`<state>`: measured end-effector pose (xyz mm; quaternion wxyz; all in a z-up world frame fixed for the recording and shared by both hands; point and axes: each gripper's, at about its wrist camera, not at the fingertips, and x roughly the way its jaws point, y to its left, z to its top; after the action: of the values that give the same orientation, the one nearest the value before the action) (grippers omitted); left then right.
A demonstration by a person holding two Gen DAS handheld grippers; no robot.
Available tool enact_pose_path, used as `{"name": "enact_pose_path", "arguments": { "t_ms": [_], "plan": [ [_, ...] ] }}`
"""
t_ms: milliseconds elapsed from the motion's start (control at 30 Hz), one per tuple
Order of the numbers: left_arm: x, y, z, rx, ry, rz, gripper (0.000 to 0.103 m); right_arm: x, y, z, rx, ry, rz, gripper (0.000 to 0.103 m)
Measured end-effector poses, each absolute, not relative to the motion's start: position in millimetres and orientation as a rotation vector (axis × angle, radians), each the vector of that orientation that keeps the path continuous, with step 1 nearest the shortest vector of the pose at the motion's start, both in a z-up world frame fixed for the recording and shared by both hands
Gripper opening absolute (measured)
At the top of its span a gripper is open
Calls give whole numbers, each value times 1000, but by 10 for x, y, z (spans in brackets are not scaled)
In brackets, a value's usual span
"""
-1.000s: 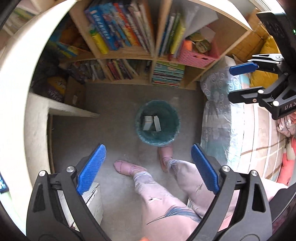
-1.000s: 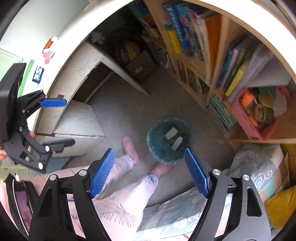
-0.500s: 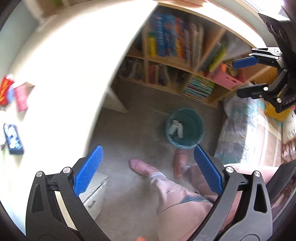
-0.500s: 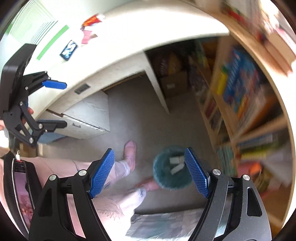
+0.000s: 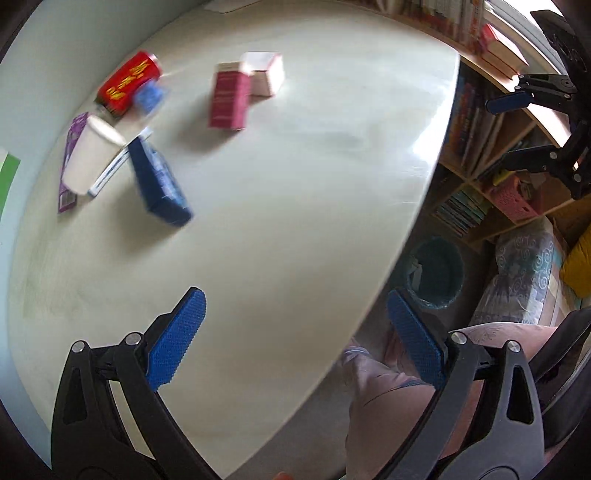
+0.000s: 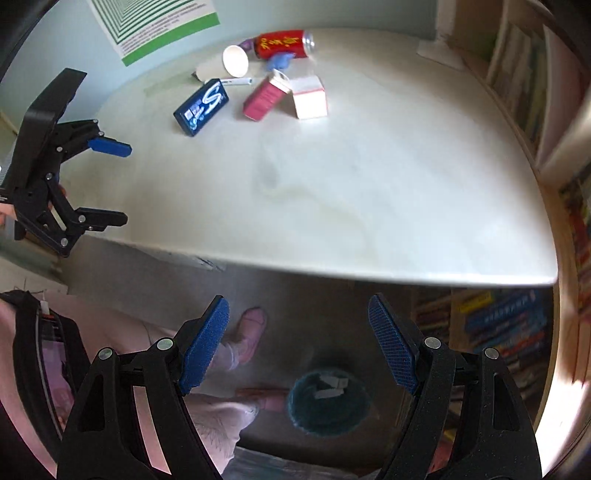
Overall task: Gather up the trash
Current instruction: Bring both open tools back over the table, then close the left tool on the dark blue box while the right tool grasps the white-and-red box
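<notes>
Lying in a loose cluster at the far left of the white table (image 6: 369,177) is the trash: a red can (image 6: 282,44) on its side, a white cup (image 6: 235,61) tipped over just left of it, a crumpled blue scrap (image 6: 279,61) touching the can's near side. Nearer sits a dark blue box (image 6: 201,107), with a thin white pen-like item (image 6: 238,81) just beyond it. Right of that, a red carton (image 6: 264,98) leans against a white carton (image 6: 309,99). Left wrist view also shows a purple flat packet (image 5: 70,162) under the cup; that view is blurred.

Teal bin (image 6: 328,402) stands on the grey floor below the table's near edge, a few pale pieces inside, well apart from the table trash. Person's feet in pink slippers (image 6: 251,325) are just left of the bin.

Right gripper (image 6: 299,347) hangs over the floor and bin, pointing down, jaws spread wide, nothing between the pads. Left gripper (image 5: 295,336) hangs over the near table edge, jaws also wide apart and empty.

Bookshelf (image 5: 476,122) runs along the right side, pink basket (image 5: 515,197) on a lower shelf. Green-striped poster (image 6: 155,22) on the far wall.
</notes>
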<state>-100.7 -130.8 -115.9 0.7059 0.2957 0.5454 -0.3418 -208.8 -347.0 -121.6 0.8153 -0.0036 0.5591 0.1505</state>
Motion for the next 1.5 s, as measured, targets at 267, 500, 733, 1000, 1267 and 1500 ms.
{"name": "enact_pose_path", "arguments": {
  "t_ms": [267, 500, 733, 1000, 1267, 1500],
  "plan": [
    [-518, -881, -1143, 606, 1201, -728, 96, -1409, -3041, -1199, -103, 1199, 326, 78],
    [-224, -859, -1155, 565, 1199, -724, 96, -1015, -2947, -1238, -153, 1208, 363, 78],
    [-31, -930, -1186, 533, 1210, -676, 96, -520, -2965, -1335, -206, 1207, 430, 78],
    [319, -1028, -1219, 483, 1225, -580, 94, -10, -3030, -1482, -281, 1212, 518, 77],
    [535, -1085, -1317, 412, 1269, -501, 88, 261, -3008, -1630, -326, 1223, 620, 74],
    [656, -1043, -1409, 315, 1305, -497, 57, 359, -3011, -1696, -365, 1222, 651, 47]
  ]
}}
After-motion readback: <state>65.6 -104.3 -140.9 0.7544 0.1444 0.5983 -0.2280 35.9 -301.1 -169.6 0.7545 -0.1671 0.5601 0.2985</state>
